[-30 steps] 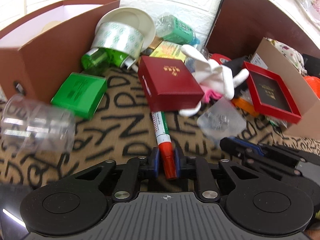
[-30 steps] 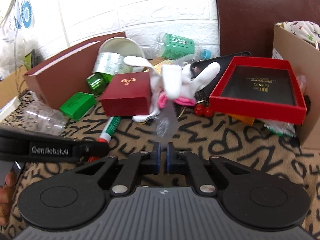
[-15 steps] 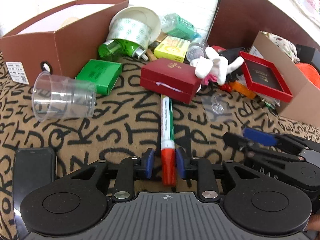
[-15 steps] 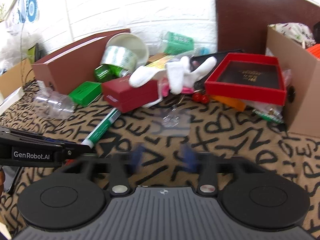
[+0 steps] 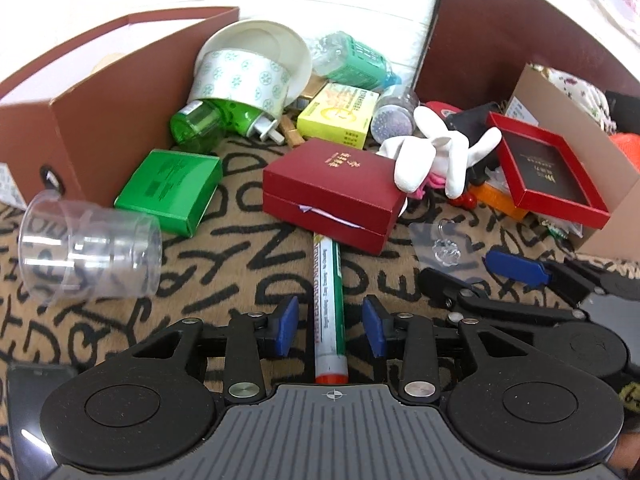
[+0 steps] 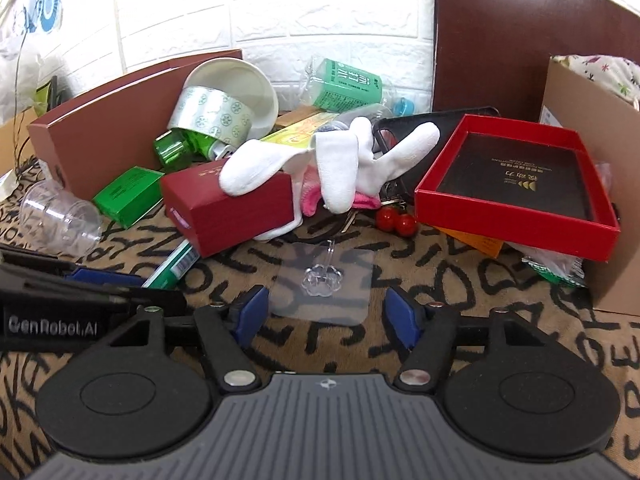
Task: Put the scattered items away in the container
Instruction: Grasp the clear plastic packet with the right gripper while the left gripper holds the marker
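The left gripper closes its parted jaws around the light, stiff, slippery marker, best pinched mid-barrel, not yet touching.

Both wrist views look down, close — sharing the dark red box.

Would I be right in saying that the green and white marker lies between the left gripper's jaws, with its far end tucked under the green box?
Not quite: the marker does lie between the left gripper jaws, which are closing without yet pressing on it, but its far end is tucked under the dark red box, not the green one, as the left wrist view shows.
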Demonstrator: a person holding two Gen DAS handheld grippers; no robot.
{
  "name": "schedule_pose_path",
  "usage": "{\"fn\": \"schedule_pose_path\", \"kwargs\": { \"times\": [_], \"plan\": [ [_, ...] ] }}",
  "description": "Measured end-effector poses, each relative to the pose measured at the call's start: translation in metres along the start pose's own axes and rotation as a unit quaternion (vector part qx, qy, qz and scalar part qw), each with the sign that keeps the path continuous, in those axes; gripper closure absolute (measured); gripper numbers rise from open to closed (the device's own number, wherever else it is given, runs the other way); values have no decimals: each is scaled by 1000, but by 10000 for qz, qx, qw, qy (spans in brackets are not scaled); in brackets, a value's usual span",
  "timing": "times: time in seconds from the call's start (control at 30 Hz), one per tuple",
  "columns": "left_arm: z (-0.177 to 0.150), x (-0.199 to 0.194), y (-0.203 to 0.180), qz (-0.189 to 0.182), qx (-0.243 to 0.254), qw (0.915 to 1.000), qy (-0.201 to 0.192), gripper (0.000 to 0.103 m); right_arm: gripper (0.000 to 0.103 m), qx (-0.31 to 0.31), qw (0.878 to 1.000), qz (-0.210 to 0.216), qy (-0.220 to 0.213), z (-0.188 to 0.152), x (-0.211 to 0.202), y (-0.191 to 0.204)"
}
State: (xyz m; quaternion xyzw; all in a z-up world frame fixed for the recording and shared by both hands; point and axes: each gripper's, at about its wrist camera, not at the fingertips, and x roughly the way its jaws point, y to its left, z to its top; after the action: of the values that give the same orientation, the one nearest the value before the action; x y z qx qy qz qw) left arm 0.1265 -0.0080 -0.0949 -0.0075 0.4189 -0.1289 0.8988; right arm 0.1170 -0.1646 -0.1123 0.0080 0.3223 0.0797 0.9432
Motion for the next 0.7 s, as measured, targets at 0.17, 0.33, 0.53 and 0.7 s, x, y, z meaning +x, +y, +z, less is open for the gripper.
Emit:
{"fn": "schedule_pose_path", "kwargs": {
  "times": [0.17,0.33,0.53,0.7],
  "plan": [
    [5,5,3,-2,-11,10000,53,90,42,-64,10000,-21,-27,5,7,2],
    [4,6,3,-13,-38,10000,-10,83,40,-137,9999,-55,1,7,9,5],
    [3,2,0,-43,41,10000,64,91,44,-144,9999,14,91,7,4,3],
    [-6,-13,0,-187,31,9997,130,91,50,-83,9999,112,92,3,-11,4]
  ]
}}
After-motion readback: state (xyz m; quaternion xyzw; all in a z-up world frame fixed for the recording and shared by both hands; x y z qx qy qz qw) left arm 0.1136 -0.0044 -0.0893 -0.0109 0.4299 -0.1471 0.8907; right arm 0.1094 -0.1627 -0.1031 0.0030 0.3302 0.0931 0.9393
